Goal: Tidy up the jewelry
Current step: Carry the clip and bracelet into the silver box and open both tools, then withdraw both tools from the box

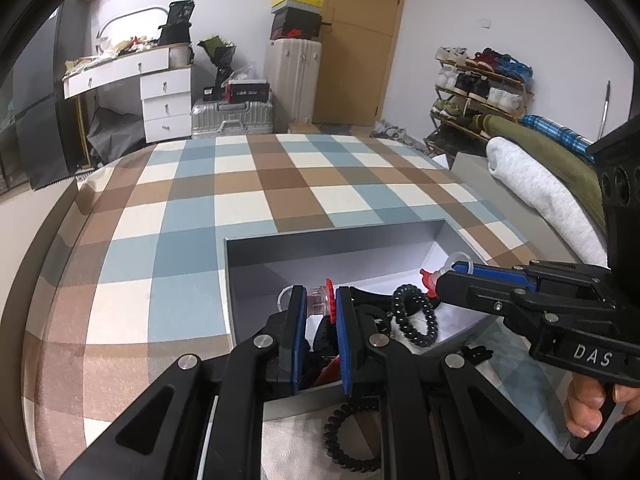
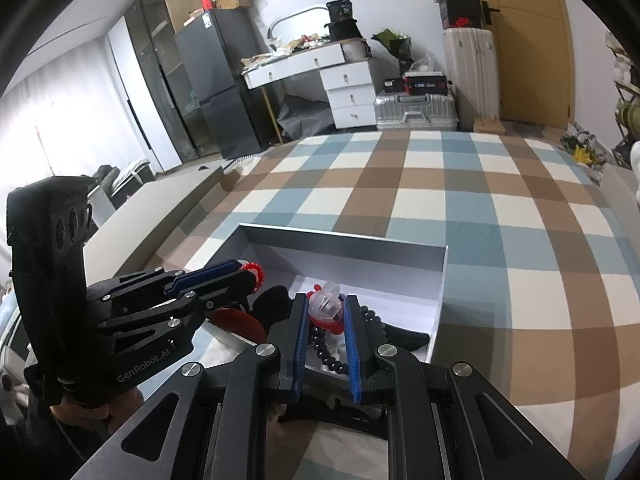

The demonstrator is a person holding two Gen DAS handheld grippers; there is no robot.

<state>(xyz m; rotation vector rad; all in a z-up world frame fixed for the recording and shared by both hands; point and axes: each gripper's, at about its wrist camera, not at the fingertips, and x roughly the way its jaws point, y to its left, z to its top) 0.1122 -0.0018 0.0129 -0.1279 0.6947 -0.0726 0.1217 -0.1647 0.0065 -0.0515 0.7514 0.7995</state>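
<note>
Over the grey box point(image 1: 248, 264), the left gripper point(image 1: 320, 300) pinches a clear-and-red clip point(image 1: 320, 299); the right gripper point(image 2: 326, 306) pinches another clip point(image 2: 326, 305).

Left gripper point(image 1: 318, 300) and right gripper point(image 2: 325, 306) both point forward and downward side by side, jaws nearly closed, each handle gripped by a hand point(image 1: 592, 404).

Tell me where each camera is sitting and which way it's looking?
Left wrist view: sits on the left gripper, looking forward and down into the grey box; shows its own fingers pinching a clear and red piece, plus the right gripper.
Right wrist view: sits on the right gripper, looking the same way; shows its fingers on another clear and red piece, plus the left gripper.
Both share the box, checked cloth and black beads.
</note>
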